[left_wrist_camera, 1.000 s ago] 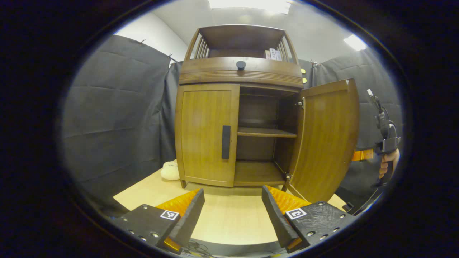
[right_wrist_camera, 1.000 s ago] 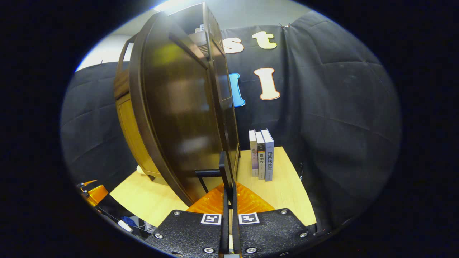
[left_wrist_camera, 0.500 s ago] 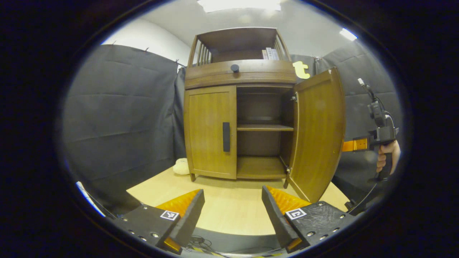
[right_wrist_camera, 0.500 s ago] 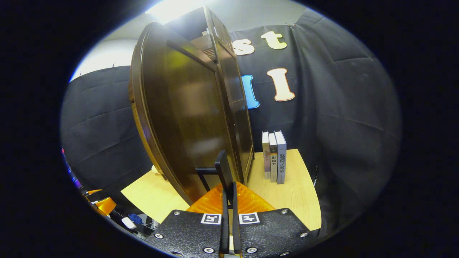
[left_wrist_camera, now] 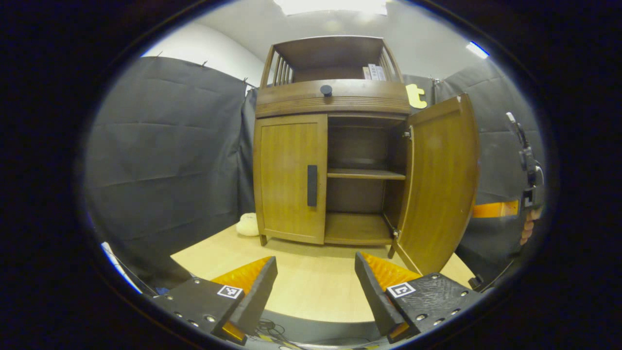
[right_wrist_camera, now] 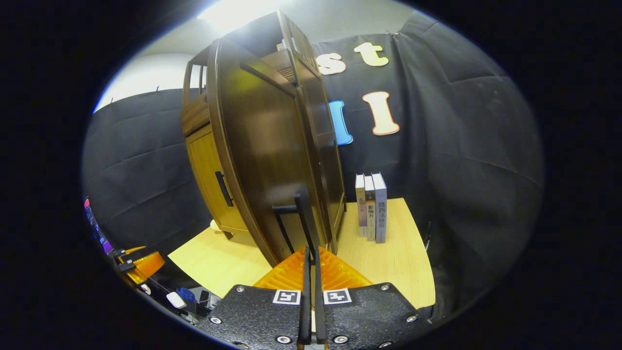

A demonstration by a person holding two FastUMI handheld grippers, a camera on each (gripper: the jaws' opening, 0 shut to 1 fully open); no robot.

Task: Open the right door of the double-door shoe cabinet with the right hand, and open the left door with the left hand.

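Right gripper [right_wrist_camera: 311, 253]: jaws pressed together with no visible gap; nothing is seen between them. The tips lie just below the right door's handle [right_wrist_camera: 303, 214], a dark upright bar; contact with it cannot be told.

Right door [left_wrist_camera: 440, 184]: swung wide open, long axis vertical, its inner face turned toward the left gripper view, its free edge pointing out over the table [left_wrist_camera: 311, 287]. In the right gripper view the dark outer face [right_wrist_camera: 265, 160] is seen nearly edge-on.

Left gripper [left_wrist_camera: 316, 287]: jaws spread wide, holding nothing, held low over the table's near edge, aimed at the cabinet [left_wrist_camera: 335, 102] from well apart.

Left door [left_wrist_camera: 290, 175]: closed, upright, its dark vertical handle [left_wrist_camera: 312, 185] at the inner edge, above and far beyond the spread jaws.

Hand [left_wrist_camera: 527, 228]: seen at the far right edge of the left gripper view, gripping the right device beyond the open door.

Interior: one shelf [left_wrist_camera: 365, 174], bare.

Books [right_wrist_camera: 370, 207]: three, standing upright on the table right of the cabinet.

A pale soft object [left_wrist_camera: 248, 224] lies at the cabinet's left foot.
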